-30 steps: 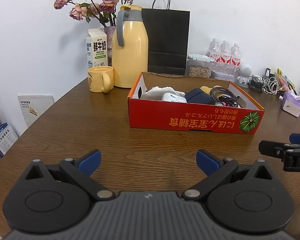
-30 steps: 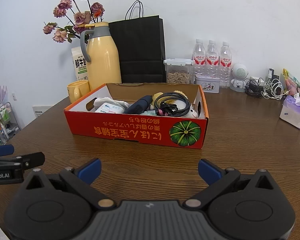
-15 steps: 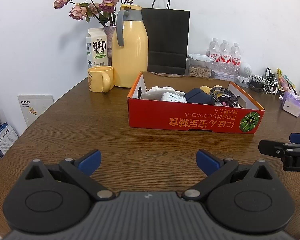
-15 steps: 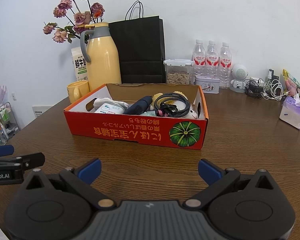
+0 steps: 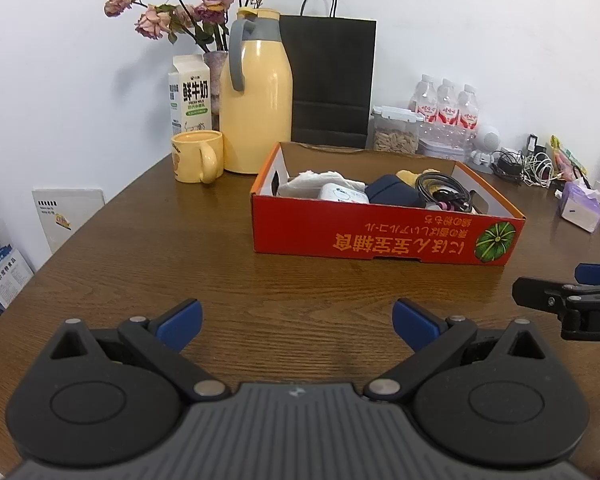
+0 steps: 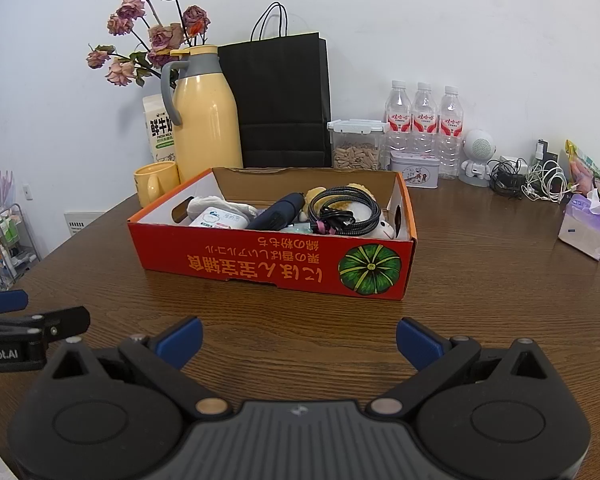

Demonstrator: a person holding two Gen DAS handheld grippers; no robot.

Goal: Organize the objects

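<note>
A red cardboard box (image 5: 384, 236) (image 6: 268, 264) with a green pumpkin print sits on the brown wooden table (image 5: 140, 248). Inside lie a white cloth (image 6: 214, 204), a white packet (image 6: 220, 218), a dark blue case (image 6: 278, 210), a coiled black cable (image 6: 346, 208) and a yellow soft toy (image 6: 314, 196). My left gripper (image 5: 296, 320) hovers open over bare table in front of the box, nothing between its blue pads. My right gripper (image 6: 298, 338) is open too, to the right of the left one, short of the box.
Behind the box stand a yellow mug (image 5: 198, 156), a yellow thermos jug (image 5: 256, 96), a milk carton (image 5: 190, 96), dried roses, a black paper bag (image 6: 278, 100), a jar of seeds (image 6: 356, 144), three water bottles (image 6: 422, 120), a tin, tangled chargers (image 6: 536, 178) and a tissue pack (image 6: 586, 226).
</note>
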